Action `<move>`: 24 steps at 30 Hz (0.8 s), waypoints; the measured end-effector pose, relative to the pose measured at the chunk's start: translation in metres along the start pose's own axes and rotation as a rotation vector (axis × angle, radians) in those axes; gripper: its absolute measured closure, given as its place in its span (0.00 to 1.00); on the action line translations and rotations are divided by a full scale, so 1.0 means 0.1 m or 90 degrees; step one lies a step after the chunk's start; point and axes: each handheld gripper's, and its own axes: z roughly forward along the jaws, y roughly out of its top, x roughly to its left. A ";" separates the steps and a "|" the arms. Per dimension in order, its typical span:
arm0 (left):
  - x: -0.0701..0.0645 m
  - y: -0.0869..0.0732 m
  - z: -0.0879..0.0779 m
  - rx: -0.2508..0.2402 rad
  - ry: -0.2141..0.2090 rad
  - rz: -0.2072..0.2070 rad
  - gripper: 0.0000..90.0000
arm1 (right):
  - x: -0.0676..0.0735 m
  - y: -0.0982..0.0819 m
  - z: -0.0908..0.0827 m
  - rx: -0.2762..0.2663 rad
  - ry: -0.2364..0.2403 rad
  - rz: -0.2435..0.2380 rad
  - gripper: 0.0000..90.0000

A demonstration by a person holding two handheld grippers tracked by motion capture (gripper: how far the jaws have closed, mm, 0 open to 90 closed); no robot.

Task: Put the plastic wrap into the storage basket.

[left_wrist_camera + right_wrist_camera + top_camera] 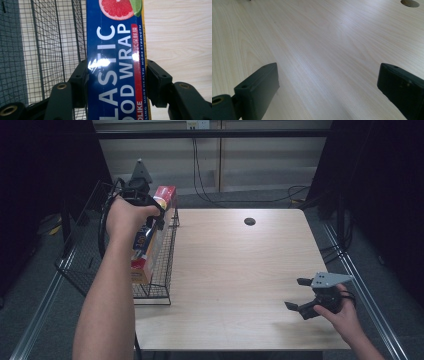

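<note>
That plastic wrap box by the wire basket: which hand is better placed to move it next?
The left. Its gripper is clamped on the plastic wrap box, a jaw on each side, at the wire basket. The right gripper sits open and empty over the far side of the table.

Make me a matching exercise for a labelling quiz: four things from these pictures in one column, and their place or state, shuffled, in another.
Things:
1. left gripper
2. right gripper
3. plastic food wrap box
4. wire basket

States:
A. jaws apart, nothing between them, over the table's near right corner
B. black mesh, at the table's left edge
C. shut on the box
D. blue, with a grapefruit picture

Pairs: 1-C, 2-A, 3-D, 4-B
</note>
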 end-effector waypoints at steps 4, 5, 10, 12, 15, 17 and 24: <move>0.03 -0.01 -0.03 -0.001 -0.002 -0.004 0.50 | 0.00 0.00 0.00 0.000 -0.001 0.000 0.04; 0.04 -0.01 -0.04 0.001 -0.001 -0.003 0.50 | 0.00 0.00 0.00 0.001 -0.002 -0.001 0.04; 0.09 -0.01 -0.10 -0.004 0.002 -0.009 0.50 | 0.00 0.00 0.00 0.001 -0.003 -0.001 0.04; 0.11 0.00 -0.13 -0.006 0.004 -0.009 0.50 | 0.00 0.00 0.00 0.001 -0.002 -0.001 0.04; 0.15 0.00 -0.17 -0.010 0.005 -0.008 0.50 | 0.00 0.00 0.00 0.002 -0.001 0.000 0.04; 0.17 -0.01 -0.19 -0.013 0.006 -0.015 0.50 | 0.00 0.00 0.00 0.002 -0.001 -0.001 0.04; 0.26 -0.02 -0.24 -0.015 0.010 -0.023 0.50 | 0.00 0.00 0.00 0.002 0.001 -0.004 0.04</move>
